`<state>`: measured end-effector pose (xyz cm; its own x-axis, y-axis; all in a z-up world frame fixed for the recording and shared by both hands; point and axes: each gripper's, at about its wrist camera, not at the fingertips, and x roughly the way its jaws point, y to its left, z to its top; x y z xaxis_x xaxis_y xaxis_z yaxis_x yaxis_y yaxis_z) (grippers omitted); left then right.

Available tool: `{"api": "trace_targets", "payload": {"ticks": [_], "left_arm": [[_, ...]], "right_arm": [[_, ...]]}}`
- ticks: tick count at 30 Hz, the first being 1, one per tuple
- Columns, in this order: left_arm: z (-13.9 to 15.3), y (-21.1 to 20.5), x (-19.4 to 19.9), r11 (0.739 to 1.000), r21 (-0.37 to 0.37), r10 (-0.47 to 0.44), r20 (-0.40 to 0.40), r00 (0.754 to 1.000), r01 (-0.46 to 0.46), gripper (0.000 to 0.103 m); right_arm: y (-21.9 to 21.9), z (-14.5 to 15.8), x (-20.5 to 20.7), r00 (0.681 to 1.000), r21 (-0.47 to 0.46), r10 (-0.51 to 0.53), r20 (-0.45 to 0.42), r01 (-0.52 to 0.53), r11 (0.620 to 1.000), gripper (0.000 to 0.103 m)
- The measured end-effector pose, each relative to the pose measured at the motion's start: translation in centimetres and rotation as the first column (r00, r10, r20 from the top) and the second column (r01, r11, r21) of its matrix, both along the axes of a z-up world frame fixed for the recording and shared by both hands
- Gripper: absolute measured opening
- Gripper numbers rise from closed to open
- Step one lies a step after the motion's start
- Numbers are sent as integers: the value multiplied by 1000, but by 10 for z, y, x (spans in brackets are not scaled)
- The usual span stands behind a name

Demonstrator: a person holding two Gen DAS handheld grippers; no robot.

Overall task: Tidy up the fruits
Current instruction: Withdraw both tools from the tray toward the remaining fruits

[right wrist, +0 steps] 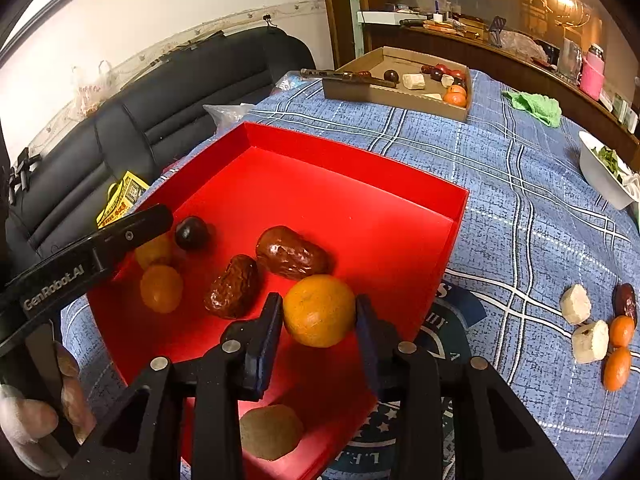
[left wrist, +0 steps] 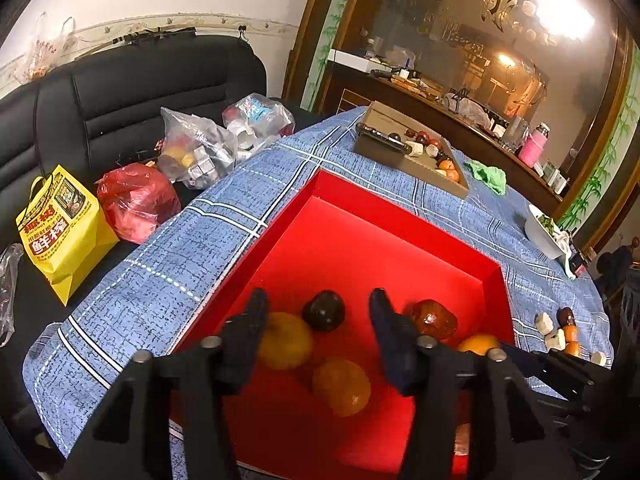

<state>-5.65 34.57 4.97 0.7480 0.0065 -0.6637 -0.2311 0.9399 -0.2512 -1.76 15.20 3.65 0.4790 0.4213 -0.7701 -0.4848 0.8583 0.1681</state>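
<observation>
A red box (left wrist: 360,248) (right wrist: 360,216) lies on the blue plaid tablecloth. In it are two small oranges (right wrist: 161,288), a dark plum (left wrist: 324,310) (right wrist: 191,233), two red dates (right wrist: 292,256) and a brown kiwi (right wrist: 271,432). My right gripper (right wrist: 318,312) is shut on a mandarin (right wrist: 319,310), held just above the box floor. My left gripper (left wrist: 318,304) is open and empty, above the plum and oranges (left wrist: 285,340) at the box's left side.
More mandarins, a date and white chunks lie loose at the right (right wrist: 592,332). A cardboard tray (right wrist: 400,80) with fruit stands at the back. A white bowl (right wrist: 608,176), a green cloth (right wrist: 532,106), a black sofa with bags (left wrist: 136,196).
</observation>
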Motion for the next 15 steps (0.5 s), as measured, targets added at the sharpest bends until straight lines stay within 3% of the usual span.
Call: {"api": "trace_targets", "payload": {"ticks": [8, 15], "left_arm": [[11, -11, -9, 1000, 24, -9, 12, 1000, 9, 61], [31, -46, -22, 992, 122, -43, 45, 998, 37, 70]], "right_arm": [[-7, 10, -8, 999, 20, -18, 27, 18, 1000, 50], [-36, 19, -22, 997, 44, -65, 50, 63, 997, 57]]}}
